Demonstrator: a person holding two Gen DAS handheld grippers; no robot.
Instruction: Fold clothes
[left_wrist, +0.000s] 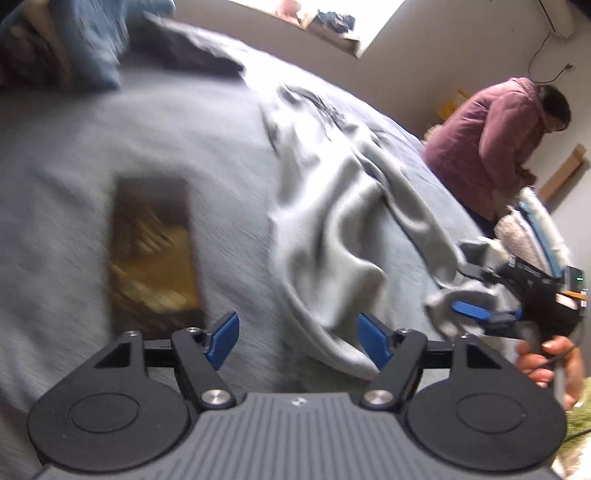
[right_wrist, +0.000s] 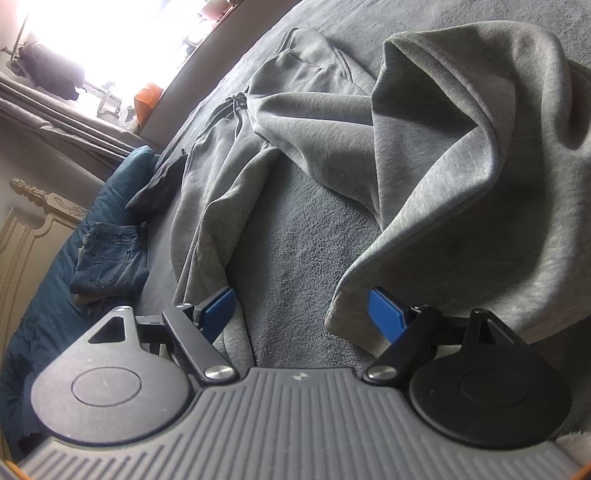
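Note:
Grey sweatpants (right_wrist: 306, 125) with a drawstring waist lie rumpled on the grey bed cover (right_wrist: 295, 251). One leg runs down toward my right gripper's left finger (right_wrist: 218, 314); the other part is heaped up on the right, its hem beside the right finger. My right gripper (right_wrist: 303, 314) is open, with only bed cover between its jaws. In the left wrist view the same sweatpants (left_wrist: 332, 206) stretch across the bed. My left gripper (left_wrist: 299, 341) is open, a cloth edge lying near its right finger (left_wrist: 375, 341). The right gripper (left_wrist: 469, 291) shows at the far right, amid the cloth.
Folded jeans (right_wrist: 110, 262) lie on a blue duvet (right_wrist: 122, 177) by a cream headboard (right_wrist: 22, 229). A brown rectangular object (left_wrist: 153, 254) rests on the bed. A person in a pink jacket (left_wrist: 491, 140) bends beside the bed near a stack of folded cloth (left_wrist: 532, 229).

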